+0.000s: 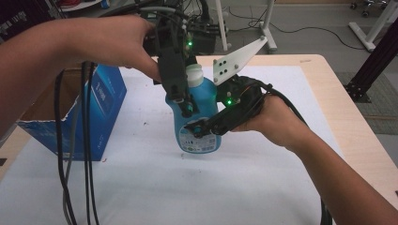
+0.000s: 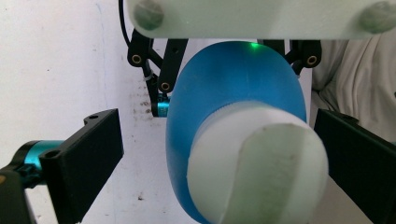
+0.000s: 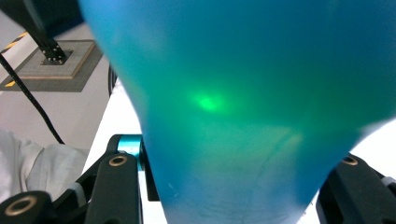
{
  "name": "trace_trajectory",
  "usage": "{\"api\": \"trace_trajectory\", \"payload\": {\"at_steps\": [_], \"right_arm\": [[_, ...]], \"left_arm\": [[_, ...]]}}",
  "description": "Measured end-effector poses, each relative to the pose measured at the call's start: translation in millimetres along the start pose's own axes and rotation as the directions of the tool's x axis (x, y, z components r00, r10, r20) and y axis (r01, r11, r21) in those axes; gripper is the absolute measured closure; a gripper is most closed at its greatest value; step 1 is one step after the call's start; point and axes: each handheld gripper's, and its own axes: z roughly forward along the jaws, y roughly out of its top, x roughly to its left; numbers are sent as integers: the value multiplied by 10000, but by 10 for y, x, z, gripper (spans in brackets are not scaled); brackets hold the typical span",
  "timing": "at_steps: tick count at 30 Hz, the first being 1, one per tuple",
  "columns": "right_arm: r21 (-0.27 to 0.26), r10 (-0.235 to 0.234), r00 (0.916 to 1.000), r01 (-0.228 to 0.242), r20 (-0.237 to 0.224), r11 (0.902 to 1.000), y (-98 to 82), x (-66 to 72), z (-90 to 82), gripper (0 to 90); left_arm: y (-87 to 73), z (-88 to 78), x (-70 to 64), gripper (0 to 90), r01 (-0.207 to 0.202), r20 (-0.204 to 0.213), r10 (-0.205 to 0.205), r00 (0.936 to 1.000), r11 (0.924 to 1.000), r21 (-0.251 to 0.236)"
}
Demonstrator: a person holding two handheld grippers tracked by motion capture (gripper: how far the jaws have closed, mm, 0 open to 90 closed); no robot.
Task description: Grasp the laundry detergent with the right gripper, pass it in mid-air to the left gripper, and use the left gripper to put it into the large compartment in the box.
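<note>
**Inspector:** Start with the largest items.

**Assistant:** A pale wooden tabletop (image 1: pixel 324 75) under a white sheet. At its left edge stands an open blue cardboard box (image 1: pixel 101 105).

**Inspector:** The item being handled?

**Assistant:** A blue plastic bottle with a white screw cap (image 1: pixel 196 119), upright near the middle of the sheet, just right of the box. Whether its base touches the sheet, I cannot tell.

**Inspector:** Right gripper?

**Assistant:** The right gripper (image 1: pixel 206 127) comes in from the right, jaws closed on the bottle's body. Its own view has the blue wall pressed between both jaws.

**Inspector:** Left gripper?

**Assistant:** The left gripper (image 1: pixel 185 105) hangs over the bottle, pointing down. Its jaws stand apart either side of the white cap (image 2: pixel 257 163), with clear gaps; it grips nothing.
</note>
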Motion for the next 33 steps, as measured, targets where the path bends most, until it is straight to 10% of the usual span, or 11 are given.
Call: {"api": "trace_trajectory", "payload": {"at_steps": [33], "right_arm": [[-42,-15,10000,15,-11,10000,7,3,17,461]], "left_arm": [[35,58,2,309,-458,376,456,9983,9989,33]]}}
